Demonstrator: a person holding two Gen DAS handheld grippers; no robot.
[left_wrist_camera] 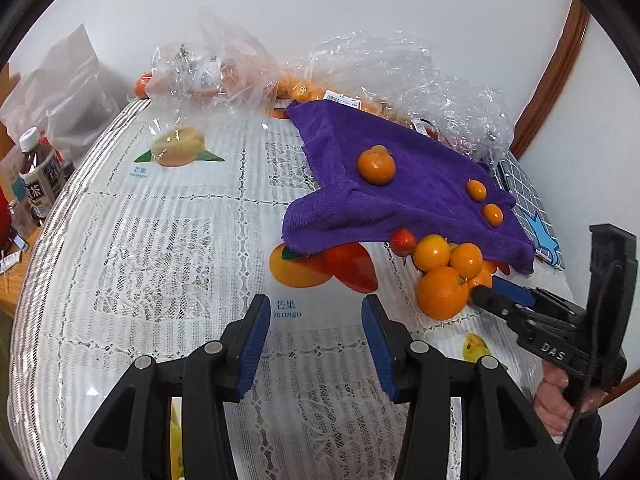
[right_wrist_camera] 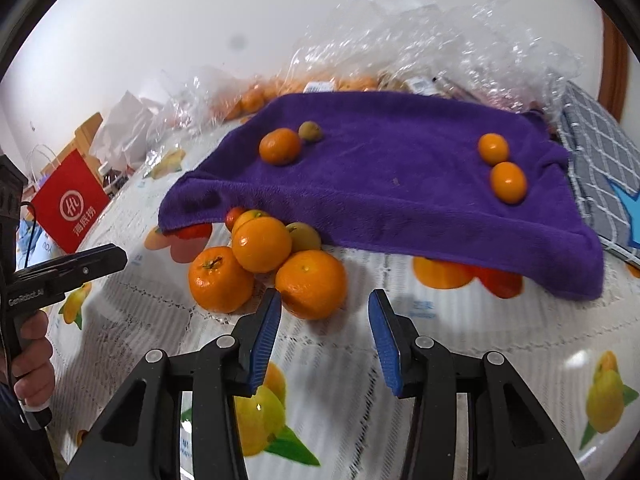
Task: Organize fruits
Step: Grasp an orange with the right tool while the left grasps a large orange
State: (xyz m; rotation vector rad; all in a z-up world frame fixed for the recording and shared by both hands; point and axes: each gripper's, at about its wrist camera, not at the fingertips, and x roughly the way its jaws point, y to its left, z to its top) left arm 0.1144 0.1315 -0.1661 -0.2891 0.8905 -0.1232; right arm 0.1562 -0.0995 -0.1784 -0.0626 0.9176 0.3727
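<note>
Oranges (right_wrist_camera: pixel 276 264) sit bunched in a loose pile on the tabletop (right_wrist_camera: pixel 360 360), at the near edge of a purple towel (right_wrist_camera: pixel 384 184) that is draped over something raised, its front hem hanging just above the lace-patterned cover. In the right wrist view three large ones touch each other, with a red fruit (right_wrist_camera: pixel 234 216) and a dull yellowish one (right_wrist_camera: pixel 304 236) tucked behind them under the hem. On top of the towel rest a tangerine (right_wrist_camera: pixel 279 146) with a small greenish-brown fruit (right_wrist_camera: pixel 310 132) touching it, and, well apart to the right, two small kumquats (right_wrist_camera: pixel 502 168) one beside the other.

The right hand-held gripper (right_wrist_camera: pixel 326 340) is released, its blue-padded fingers spread and holding nothing; the left pad lies just beside the nearest orange. From the left wrist view its tip reaches the side of the pile. The left hand-held gripper (left_wrist_camera: pixel 316 344) is likewise spread wide with nothing between its pads, hovering over bare tabletop to the left of the pile.

Crumpled clear plastic bags (left_wrist_camera: pixel 400 72) holding more orange fruit lie behind the towel, near the wall. A checked grey cloth (right_wrist_camera: pixel 600 168) lies just beside the towel's right edge.
</note>
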